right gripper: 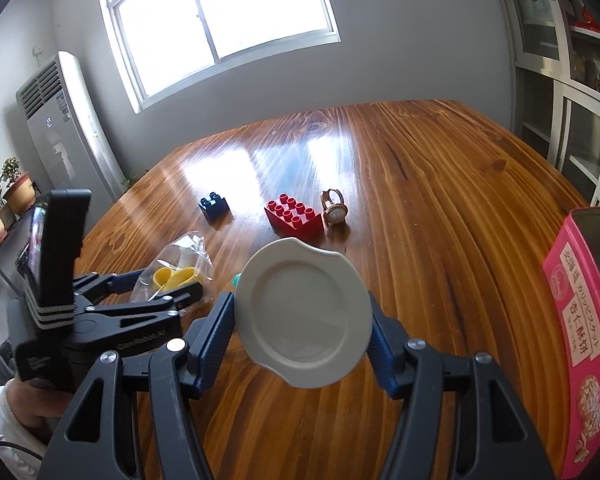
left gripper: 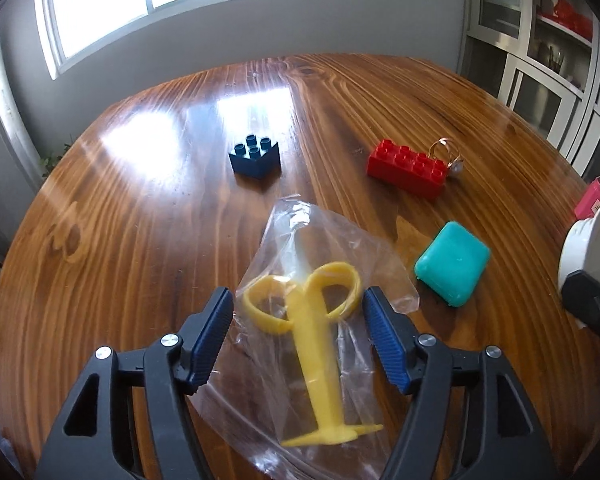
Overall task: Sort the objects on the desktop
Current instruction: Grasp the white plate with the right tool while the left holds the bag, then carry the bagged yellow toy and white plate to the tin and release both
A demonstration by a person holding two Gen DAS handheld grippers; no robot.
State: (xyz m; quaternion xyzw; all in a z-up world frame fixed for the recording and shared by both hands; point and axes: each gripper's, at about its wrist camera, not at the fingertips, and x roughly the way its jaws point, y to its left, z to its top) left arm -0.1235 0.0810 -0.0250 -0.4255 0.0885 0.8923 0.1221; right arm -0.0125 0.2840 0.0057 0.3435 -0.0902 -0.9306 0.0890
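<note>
A yellow plastic tool in a clear bag (left gripper: 316, 344) lies on the wooden table (left gripper: 120, 240), between the jaws of my left gripper (left gripper: 298, 300). The blue pads (left gripper: 212, 340) stand apart from the bag on both sides, so this gripper is open. My right gripper (right gripper: 300, 304) is shut on a small white plate (right gripper: 304, 312), which it holds on edge above the table. That plate (left gripper: 588, 248) also shows at the right edge of the left wrist view. Farther back sit a dark blue brick (left gripper: 255, 158), a red brick (left gripper: 407, 168) and a wristwatch (left gripper: 448, 156).
A teal case (left gripper: 452, 264) lies right of the bag. A pink biscuit box (right gripper: 584, 320) stands open at the table's right edge. Beyond the table are an air conditioner (right gripper: 68, 128), potted plants (right gripper: 16, 192) and white cabinets (right gripper: 572, 80).
</note>
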